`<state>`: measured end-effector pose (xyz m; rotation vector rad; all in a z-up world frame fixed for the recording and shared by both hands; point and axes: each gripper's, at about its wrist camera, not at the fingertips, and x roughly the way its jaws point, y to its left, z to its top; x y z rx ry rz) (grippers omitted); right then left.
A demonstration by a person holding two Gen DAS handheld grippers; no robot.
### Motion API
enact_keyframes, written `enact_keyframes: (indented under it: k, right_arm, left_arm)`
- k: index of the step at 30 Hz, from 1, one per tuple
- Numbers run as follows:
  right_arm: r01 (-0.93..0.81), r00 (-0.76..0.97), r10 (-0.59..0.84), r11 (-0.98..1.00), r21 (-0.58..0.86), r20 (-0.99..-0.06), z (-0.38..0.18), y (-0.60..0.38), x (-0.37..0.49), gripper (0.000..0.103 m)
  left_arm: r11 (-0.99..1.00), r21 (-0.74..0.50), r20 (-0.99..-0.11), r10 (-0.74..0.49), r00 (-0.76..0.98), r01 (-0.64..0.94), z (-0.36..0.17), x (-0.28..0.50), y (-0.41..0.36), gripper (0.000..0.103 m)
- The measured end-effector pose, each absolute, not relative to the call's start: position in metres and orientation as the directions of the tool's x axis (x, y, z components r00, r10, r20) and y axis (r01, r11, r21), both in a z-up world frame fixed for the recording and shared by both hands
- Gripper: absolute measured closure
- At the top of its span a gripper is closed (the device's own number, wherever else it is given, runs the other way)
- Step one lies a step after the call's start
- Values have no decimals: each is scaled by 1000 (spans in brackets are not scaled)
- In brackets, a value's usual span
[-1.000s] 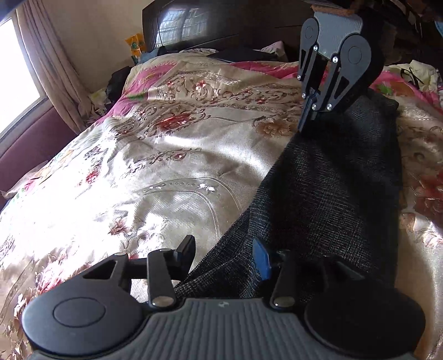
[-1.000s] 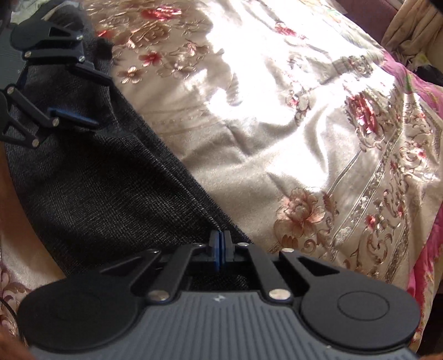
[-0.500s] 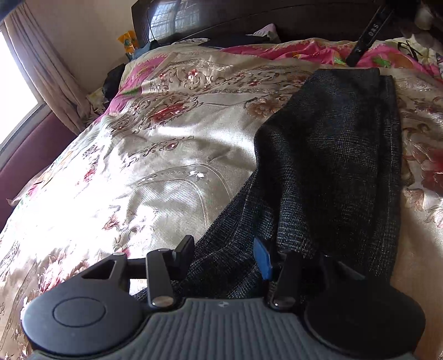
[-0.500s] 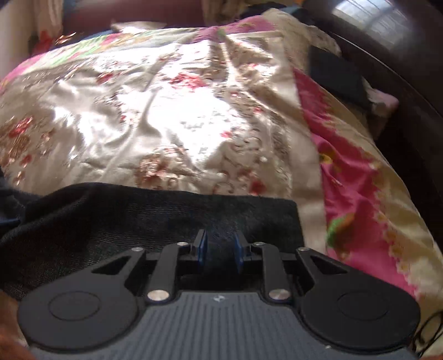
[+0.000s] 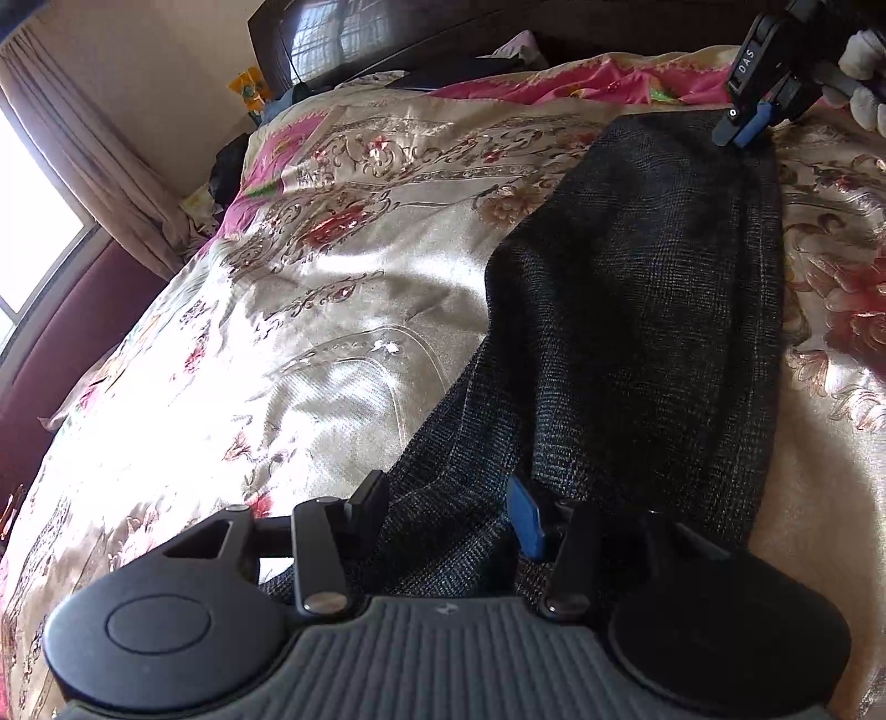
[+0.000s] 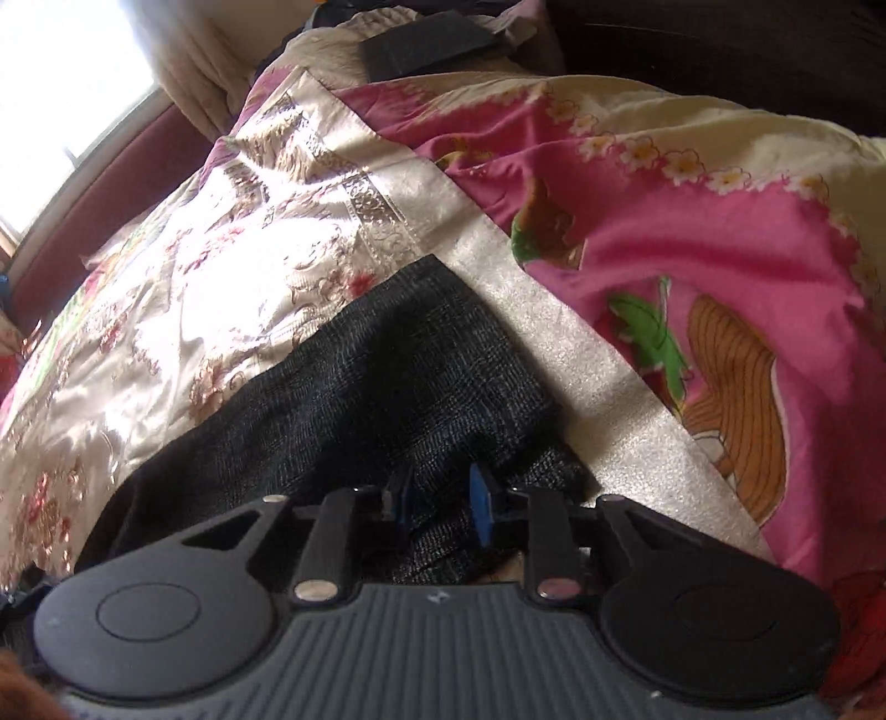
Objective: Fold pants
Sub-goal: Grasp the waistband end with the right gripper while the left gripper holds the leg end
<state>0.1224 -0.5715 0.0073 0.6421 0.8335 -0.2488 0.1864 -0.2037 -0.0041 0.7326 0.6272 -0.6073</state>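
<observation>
The dark grey checked pants (image 5: 637, 310) lie folded lengthwise on the floral bedspread (image 5: 310, 332). My left gripper (image 5: 448, 509) is open at the near end of the pants, with cloth lying between its fingers. My right gripper (image 6: 440, 501) is open, its blue pads either side of the pants' far end (image 6: 398, 387). It also shows in the left wrist view (image 5: 747, 119) at the far end of the pants, near the top right.
A pink cartoon-print blanket (image 6: 692, 232) lies right of the pants' far end. A dark wooden headboard (image 5: 443, 33) stands behind the bed. A curtain (image 5: 83, 160) and a window are at the left. A dark flat object (image 6: 426, 44) lies near the headboard.
My right gripper carried the pants' end across to the far side, folding the pants over themselves, then opened and let go. My left gripper stayed open at the near end.
</observation>
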Motion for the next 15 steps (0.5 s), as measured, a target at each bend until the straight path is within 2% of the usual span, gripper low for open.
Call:
enact_keyframes:
  k: [3,4,5,11,15]
  right_arm:
    - [475,688,21,742,472,-725,3,-577,123,82]
    - [480,689,11,743,467,-725,4,-577,124,88]
    - [470,696,6,753,461,-718,7,-575,123,101]
    - [406,777,22,746,527,-630,46,-574,99,101]
    - [428,738,41,743,514,-673,41,-569,96,96]
  left_arm:
    - [589,404,-700,-293,651,699,-3,182,-206,41]
    - [586,407,-699,-294,652,700,-3,180,-206,41]
    - [584,410,-698,-294,653,701,-2,179,-207,41]
    - [585,394,-696,-314,646,709,1,176,-203,41]
    - [584,397,-689,-320,651,708,1,174,-202,41]
